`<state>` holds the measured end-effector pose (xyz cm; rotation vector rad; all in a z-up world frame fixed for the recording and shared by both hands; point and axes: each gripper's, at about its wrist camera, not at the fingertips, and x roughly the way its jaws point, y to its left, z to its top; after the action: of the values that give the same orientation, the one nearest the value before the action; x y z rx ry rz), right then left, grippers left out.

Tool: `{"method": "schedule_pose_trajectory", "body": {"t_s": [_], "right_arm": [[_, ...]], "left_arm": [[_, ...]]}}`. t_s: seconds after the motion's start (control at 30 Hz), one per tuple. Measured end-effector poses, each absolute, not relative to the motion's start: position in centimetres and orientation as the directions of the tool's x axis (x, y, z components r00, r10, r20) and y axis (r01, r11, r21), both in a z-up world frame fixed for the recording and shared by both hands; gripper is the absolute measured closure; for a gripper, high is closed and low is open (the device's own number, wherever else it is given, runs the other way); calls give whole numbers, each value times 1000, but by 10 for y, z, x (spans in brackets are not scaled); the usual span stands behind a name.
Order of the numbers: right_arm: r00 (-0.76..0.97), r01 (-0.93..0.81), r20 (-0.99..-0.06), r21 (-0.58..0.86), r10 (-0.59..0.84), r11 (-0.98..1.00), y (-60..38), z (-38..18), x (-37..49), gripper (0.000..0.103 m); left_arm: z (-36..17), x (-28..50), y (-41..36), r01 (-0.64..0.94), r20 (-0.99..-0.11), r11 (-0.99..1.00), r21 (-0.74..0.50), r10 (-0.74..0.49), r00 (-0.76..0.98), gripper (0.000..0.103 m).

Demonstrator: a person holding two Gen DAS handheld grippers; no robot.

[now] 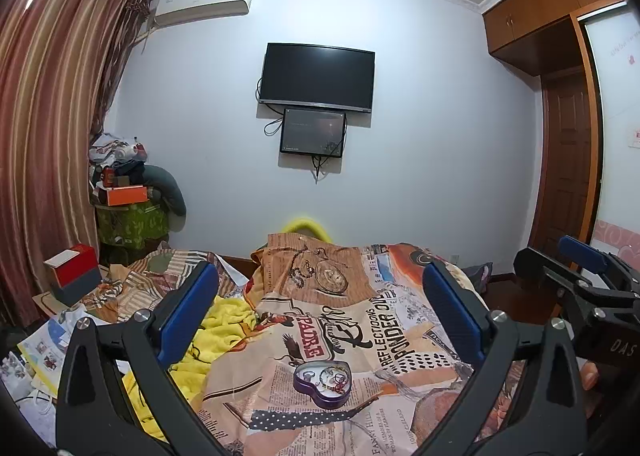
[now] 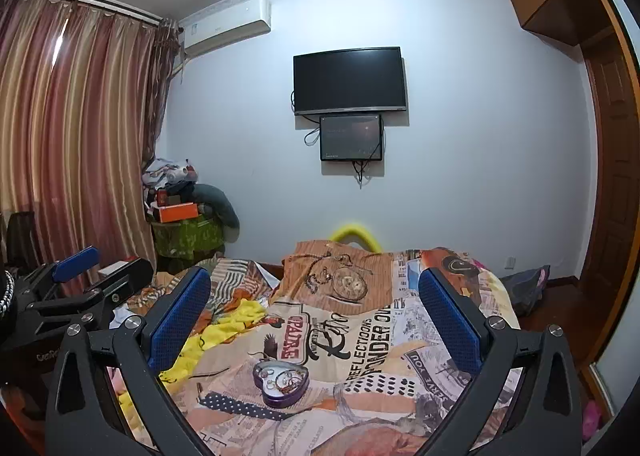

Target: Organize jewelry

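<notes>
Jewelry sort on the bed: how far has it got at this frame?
Done: several pieces already lie in the open heart-shaped tin on the bedspread. In hand: nothing; the left tongs and right tongs both stand wide open and empty. Left: no loose jewelry is clearly visible, and no lid for the tin is in view.

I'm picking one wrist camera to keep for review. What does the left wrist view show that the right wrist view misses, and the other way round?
Only the left wrist view: a red, white and grey box by the curtain, papers at lower left, and the right gripper from the side.

Only the right wrist view: a dark bag on the floor by the wardrobe, and the left gripper from the side.

Both: the open heart-shaped tin holding jewelry on the printed bedspread, the yellow cloth, the wall television, and each camera's own gripper open and empty.
</notes>
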<state>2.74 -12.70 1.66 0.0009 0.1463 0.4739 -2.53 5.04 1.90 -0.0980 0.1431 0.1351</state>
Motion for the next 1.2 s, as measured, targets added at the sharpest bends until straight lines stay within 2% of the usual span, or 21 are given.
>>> {"method": "schedule_pose_trajectory", "body": {"t_s": [1.2], "right_arm": [[877,-448,-160,65,452,892,-135,19,26,0]], "left_arm": [[14,-15,47,-115,-156,991,-70,103,982,0]]}}
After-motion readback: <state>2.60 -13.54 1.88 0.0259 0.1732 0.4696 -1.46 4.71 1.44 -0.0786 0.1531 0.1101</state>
